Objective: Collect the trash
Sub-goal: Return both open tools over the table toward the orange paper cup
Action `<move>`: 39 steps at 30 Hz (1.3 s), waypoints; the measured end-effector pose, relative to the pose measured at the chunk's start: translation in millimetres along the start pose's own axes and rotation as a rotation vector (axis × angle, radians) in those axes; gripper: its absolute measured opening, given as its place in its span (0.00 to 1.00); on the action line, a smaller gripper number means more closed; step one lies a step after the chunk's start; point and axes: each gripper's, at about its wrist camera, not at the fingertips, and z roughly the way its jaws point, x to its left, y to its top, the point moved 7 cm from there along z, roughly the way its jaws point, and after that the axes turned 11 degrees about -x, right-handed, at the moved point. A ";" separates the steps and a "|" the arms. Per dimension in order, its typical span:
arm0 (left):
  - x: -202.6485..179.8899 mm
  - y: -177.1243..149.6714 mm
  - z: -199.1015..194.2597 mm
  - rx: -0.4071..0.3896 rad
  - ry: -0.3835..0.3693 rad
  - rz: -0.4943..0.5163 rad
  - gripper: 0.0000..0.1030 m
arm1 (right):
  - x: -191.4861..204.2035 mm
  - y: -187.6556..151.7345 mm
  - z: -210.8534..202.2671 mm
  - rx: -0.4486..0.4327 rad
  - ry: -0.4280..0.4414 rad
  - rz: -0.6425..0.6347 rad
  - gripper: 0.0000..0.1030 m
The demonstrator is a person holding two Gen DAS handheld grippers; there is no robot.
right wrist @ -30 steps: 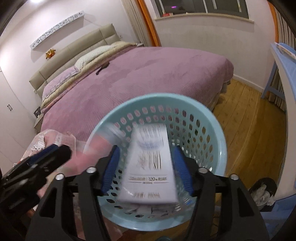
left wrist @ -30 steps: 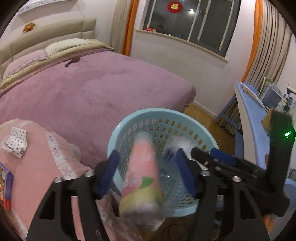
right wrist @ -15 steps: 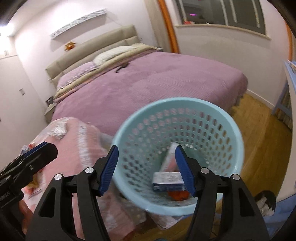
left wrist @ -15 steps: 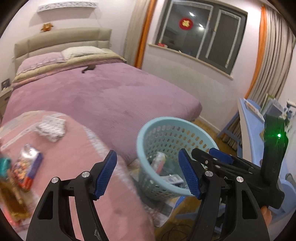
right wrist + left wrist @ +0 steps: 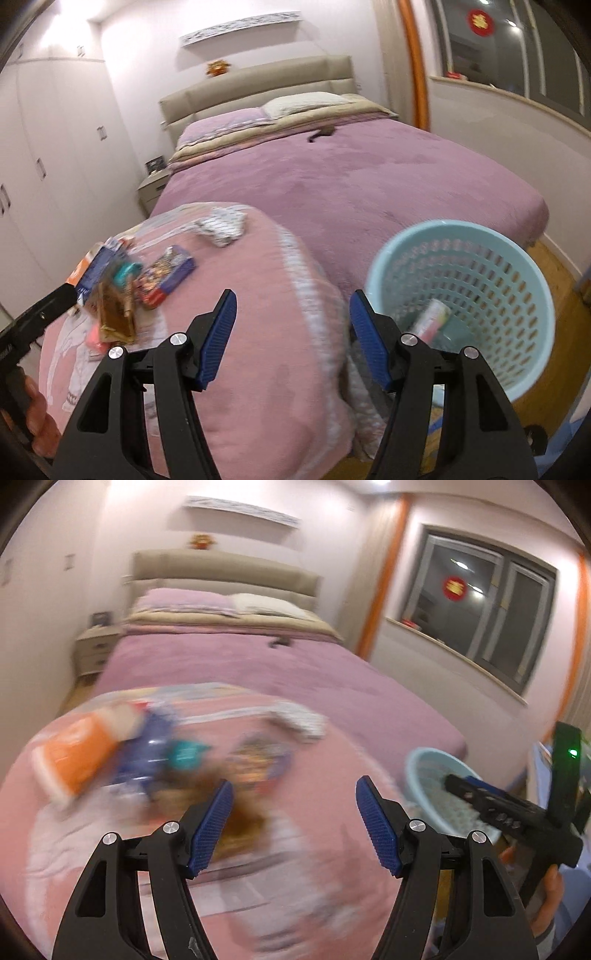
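Note:
A light blue perforated basket [image 5: 476, 306] stands on the floor at the right; a pink tube [image 5: 430, 320] lies inside it. The basket [image 5: 439, 771] shows small at the right of the blurred left wrist view. Several pieces of trash lie on a pink blanket [image 5: 258, 317]: an orange carton [image 5: 74, 760], a blue packet [image 5: 166, 273], a gold-brown wrapper [image 5: 114, 314] and a crumpled white paper [image 5: 221, 225]. My left gripper [image 5: 293, 825] hovers open and empty over the blanket near the pile. My right gripper [image 5: 291, 338] is open and empty between blanket and basket.
A purple bed [image 5: 351, 177] fills the room behind the blanket. White wardrobes [image 5: 48, 155] line the left wall, with a nightstand [image 5: 153, 188] beside the bed. Wooden floor [image 5: 561, 273] shows right of the basket. A window [image 5: 480, 609] is on the right wall.
Both grippers let a pink tube and a white box drop into the basket, then swung left and up away from it toward the trash on the pink blanket.

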 end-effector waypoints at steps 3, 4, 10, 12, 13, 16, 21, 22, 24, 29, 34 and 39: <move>47.2 7.8 -15.4 -0.019 0.074 -0.042 0.65 | 31.5 -1.8 7.8 0.010 0.044 -0.025 0.58; 70.4 11.1 -21.7 -0.027 0.114 -0.058 0.65 | 39.2 -3.1 9.7 0.013 0.055 -0.032 0.58; 154.3 29.5 -35.0 -0.019 0.237 -0.059 0.72 | 88.9 -14.9 24.2 0.040 0.116 -0.093 0.58; 177.7 37.5 -32.5 -0.015 0.250 -0.062 0.76 | 100.9 -18.5 29.0 0.053 0.130 -0.107 0.58; 190.1 41.1 -29.0 -0.008 0.263 -0.062 0.76 | 107.7 -20.3 31.6 0.059 0.136 -0.116 0.58; 215.9 48.1 -13.6 0.017 0.256 -0.073 0.79 | 122.7 -24.5 36.1 0.066 0.149 -0.143 0.58; 245.7 50.9 13.1 0.027 0.272 -0.104 0.83 | 133.5 -33.4 45.9 0.049 0.173 -0.178 0.58; 250.2 49.4 20.1 0.033 0.272 -0.116 0.83 | 133.8 -38.3 49.9 0.047 0.172 -0.190 0.58; 256.5 44.0 29.5 0.057 0.246 -0.141 0.83 | 132.9 -48.7 57.7 0.068 0.180 -0.198 0.58; 251.8 25.1 50.0 0.129 0.159 -0.187 0.84 | 137.4 -53.7 60.6 0.078 0.205 -0.218 0.58; 246.9 15.5 59.5 0.139 0.115 -0.201 0.88 | 142.1 -55.7 57.5 0.066 0.219 -0.237 0.59; 233.4 11.7 48.5 0.123 0.073 -0.201 0.72 | 141.7 -56.7 58.7 0.076 0.220 -0.231 0.59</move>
